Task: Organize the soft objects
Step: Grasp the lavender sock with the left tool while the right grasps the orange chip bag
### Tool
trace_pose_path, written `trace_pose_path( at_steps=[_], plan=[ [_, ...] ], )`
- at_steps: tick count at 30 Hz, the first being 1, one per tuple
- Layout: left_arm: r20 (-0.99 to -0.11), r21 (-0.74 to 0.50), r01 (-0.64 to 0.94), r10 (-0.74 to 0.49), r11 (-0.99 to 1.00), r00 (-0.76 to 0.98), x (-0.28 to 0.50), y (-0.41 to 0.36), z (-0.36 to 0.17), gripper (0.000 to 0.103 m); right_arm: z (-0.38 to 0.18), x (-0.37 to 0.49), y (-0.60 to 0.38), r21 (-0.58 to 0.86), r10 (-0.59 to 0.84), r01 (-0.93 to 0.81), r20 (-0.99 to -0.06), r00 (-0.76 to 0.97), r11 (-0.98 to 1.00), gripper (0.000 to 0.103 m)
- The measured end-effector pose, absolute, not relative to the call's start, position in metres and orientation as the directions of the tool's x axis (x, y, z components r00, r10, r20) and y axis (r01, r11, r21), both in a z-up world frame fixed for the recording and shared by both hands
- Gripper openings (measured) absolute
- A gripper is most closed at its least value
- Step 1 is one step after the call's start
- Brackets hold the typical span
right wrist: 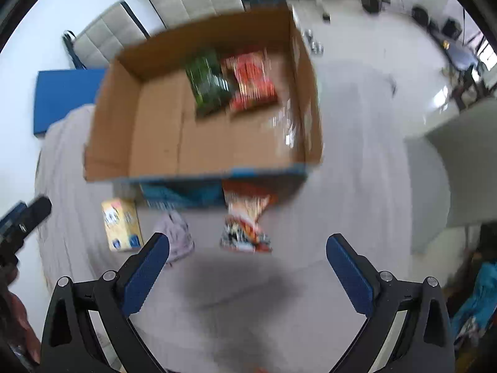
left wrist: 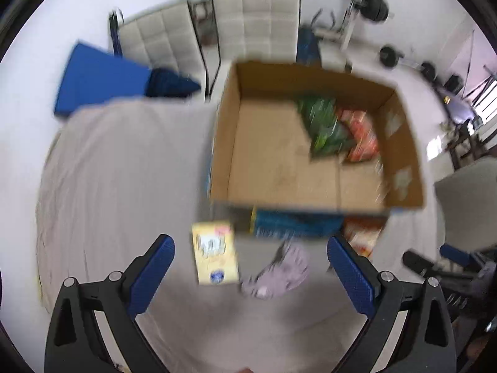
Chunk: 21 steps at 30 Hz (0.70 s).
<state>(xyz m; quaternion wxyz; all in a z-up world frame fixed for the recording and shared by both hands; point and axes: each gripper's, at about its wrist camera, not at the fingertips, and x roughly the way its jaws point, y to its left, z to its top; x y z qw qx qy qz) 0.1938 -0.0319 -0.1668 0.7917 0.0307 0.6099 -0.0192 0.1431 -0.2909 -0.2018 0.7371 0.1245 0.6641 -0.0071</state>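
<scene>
Two packets, green (right wrist: 209, 85) and red (right wrist: 253, 82), lay in one cardboard box (right wrist: 108, 143); both the left gripper (left wrist: 250, 276) and right gripper (right wrist: 247, 267) gaped, released

Right gripper (right wrist: 248, 259) gapes above orange packet (right wrist: 247, 228); cardboard box (right wrist: 155, 143) beyond.

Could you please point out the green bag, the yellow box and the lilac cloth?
green bag (right wrist: 208, 85): right wrist view, middle of the bag inside the carton.
yellow box (left wrist: 215, 256): left wrist view, centre of its top face.
lilac cloth (left wrist: 281, 272): left wrist view, middle of the crumpled fabric.
</scene>
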Motion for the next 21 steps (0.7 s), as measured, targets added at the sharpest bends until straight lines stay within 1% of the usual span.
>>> trace_pose_path(
  at_steps=[3,7,11,12,13,14,15,16,17,18,19,20,21],
  plan=[
    [-0.988,0.026,0.072,0.014,0.997,0.153,0.186,-0.027,-0.211,0.101,-0.24,0.14,-0.29,0.18,0.169,0.21,-0.983,0.066,0.961,0.103],
    [-0.997,0.021,0.092,0.014,0.996,0.072,0.177,-0.03,-0.258,0.101,-0.278,0.144,-0.288,0.188,0.19,0.26,-0.982,0.015,0.947,0.103],
    [-1.0,0.009,0.172,0.008,0.985,0.008,0.177,-0.052,-0.295,0.101,-0.307,0.151,-0.286,0.212,0.226,0.31,-0.974,-0.009,0.927,0.102],
    [-1.0,0.008,0.197,0.01,0.98,-0.009,0.179,-0.06,-0.302,0.1,-0.313,0.152,-0.286,0.216,0.231,0.32,-0.973,-0.01,0.922,0.102],
    [-1.0,0.015,0.214,0.02,0.977,-0.018,0.18,-0.065,-0.31,0.095,-0.321,0.154,-0.285,0.221,0.24,0.338,-0.971,-0.014,0.915,0.1],
    [-0.999,0.013,0.236,0.022,0.972,-0.033,0.181,-0.072,-0.318,0.094,-0.326,0.155,-0.284,0.227,0.25,0.349,-0.968,-0.021,0.909,0.096],
    [-0.998,0.007,0.255,0.021,0.967,-0.053,0.182,-0.079,-0.326,0.088,-0.332,0.156,-0.283,0.233,0.259,0.359,-0.965,-0.027,0.904,0.092],
    [-0.997,0.009,0.263,0.027,0.965,-0.066,0.184,-0.084,-0.333,0.082,-0.338,0.157,-0.283,0.237,0.269,0.372,-0.963,-0.036,0.897,0.082],
    [-0.996,0.013,0.27,0.037,0.963,-0.085,0.186,-0.088,-0.34,0.078,-0.342,0.157,-0.282,0.229,0.264,0.379,-0.964,-0.043,0.897,0.069],
    [-0.994,0.006,0.27,0.035,0.963,-0.104,0.188,-0.091,-0.347,0.067,-0.343,0.157,-0.282,0.209,0.241,0.376,-0.97,-0.04,0.902,0.062],
    [-0.992,-0.01,0.26,0.022,0.965,-0.122,0.189,-0.092,-0.352,0.057,-0.343,0.157,-0.282,0.201,0.231,0.37,-0.972,-0.037,0.907,0.052],
    [-0.99,-0.028,0.24,0.006,0.97,-0.14,0.19,-0.091,-0.356,0.054,-0.343,0.156,-0.282,0.207,0.236,0.365,-0.971,-0.038,0.908,0.041],
    [-0.988,-0.046,0.212,-0.013,0.976,-0.154,0.19,-0.09,-0.358,0.05,-0.343,0.156,-0.282,0.21,0.241,0.357,-0.969,-0.045,0.91,0.037]
  ],
)
